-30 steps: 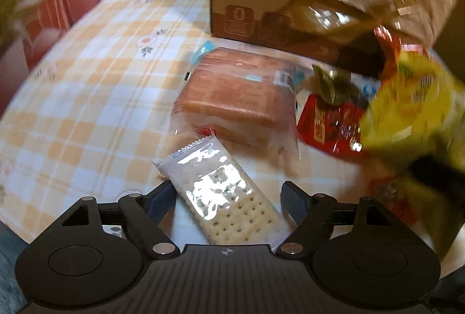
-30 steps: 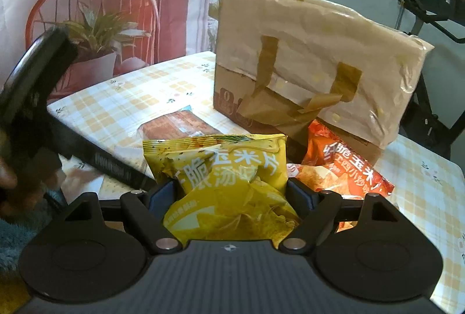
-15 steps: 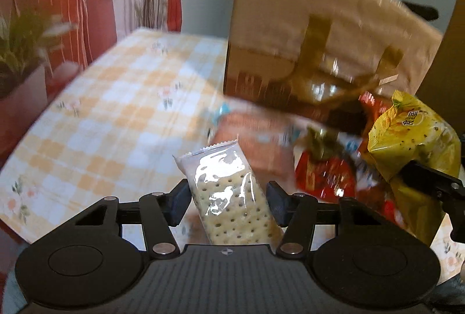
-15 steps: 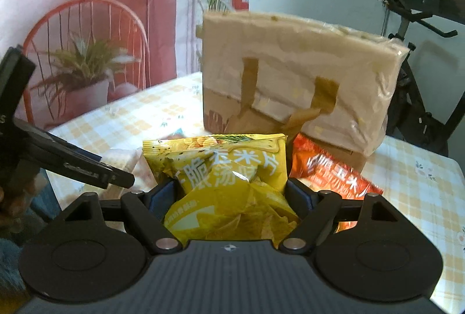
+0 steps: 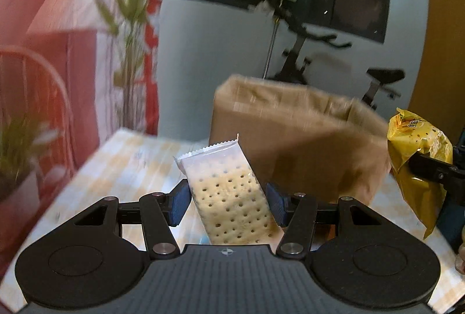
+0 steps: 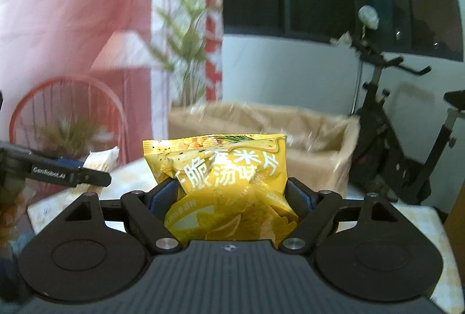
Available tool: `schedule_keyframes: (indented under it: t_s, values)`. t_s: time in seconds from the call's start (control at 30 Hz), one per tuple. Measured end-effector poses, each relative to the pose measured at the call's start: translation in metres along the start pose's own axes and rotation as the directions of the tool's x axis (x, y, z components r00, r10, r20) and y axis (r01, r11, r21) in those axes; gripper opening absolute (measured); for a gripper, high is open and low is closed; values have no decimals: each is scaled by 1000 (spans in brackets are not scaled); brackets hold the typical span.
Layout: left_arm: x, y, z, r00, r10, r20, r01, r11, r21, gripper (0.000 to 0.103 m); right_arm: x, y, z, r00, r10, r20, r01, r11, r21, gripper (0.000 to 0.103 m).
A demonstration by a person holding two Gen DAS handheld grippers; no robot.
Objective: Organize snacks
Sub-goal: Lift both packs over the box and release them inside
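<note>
Cracker pack (image 5: 229,194), flat and rectangular in clear glossy film with a crimped white top seal, stands tilted between the blue ribbed pads (image 5: 178,205) of your left gripper (image 5: 228,205). Its pale biscuit face is dotted with rows of small holes. Both pads press against the pack's long edges, so you have it clamped and lifted clear of the table (image 5: 122,165).

Your right gripper (image 6: 232,199) is clamped on a yellow chip bag (image 6: 229,186), a puffy, crinkled foil pouch with white printed characters and a straight sealed top edge. The bag bulges outward between the pads and creases where they bite. In the left wrist view the same bag hangs at the far right edge, gripped by dark fingers.

Beyond both packs stands a tan insulated bag (image 5: 299,145), boxy, soft-walled and wrinkled. In the right wrist view its mouth appears open at the top, with a shiny film lining showing inside; motion blur smears its rim. The cracker pack's top corner overlaps the bag's left wall in the left wrist view, and I cannot tell the true gap.

The table carries a pale yellow checked cloth. Its left edge and far corner are bare. Behind it stand an exercise bike (image 6: 407,139), a red wire chair (image 6: 66,116) and a blurred green plant (image 5: 130,23), all well apart from your grippers.
</note>
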State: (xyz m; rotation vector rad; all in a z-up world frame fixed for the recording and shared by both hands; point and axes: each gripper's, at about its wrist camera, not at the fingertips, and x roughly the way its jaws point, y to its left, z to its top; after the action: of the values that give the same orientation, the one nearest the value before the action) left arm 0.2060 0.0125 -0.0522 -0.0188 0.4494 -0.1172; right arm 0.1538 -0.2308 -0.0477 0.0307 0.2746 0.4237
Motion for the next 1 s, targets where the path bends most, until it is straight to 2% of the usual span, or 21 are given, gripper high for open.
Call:
schedule_keyframes:
  t_s: [0.13,0.27,0.43,0.57,0.77,0.97,1.0]
  values:
    - [11,-8,35,998,-33,58,32,999,19,59,5,-17,25,998,-29,57,28,1000,14,82]
    - [27,-16,68,991,-81,105,79,996,29,59,23,-29,46,996,-49,79,47,999,21,83]
    - [55,-26,96,984,-122,128,118,992,41,59,52,-40,69,994,-64,91,64,998,0,82]
    - [90,-26,112,982,-165,94,166,986,5,59,82,-51,80,993,-72,90,70,997,30,82]
    - [141,-35,123,985,-166,45,167,986,2,59,125,-70,81,995,-90,35,87,992,92,82]
    - [165,-33,123,980,-197,-22,197,980,4,61,149,-79,75,996,-82,-34,85,990,113,84]
    - [168,-32,122,980,-198,-29,198,980,3,63,149,-82,73,996,-81,-42,85,989,125,84]
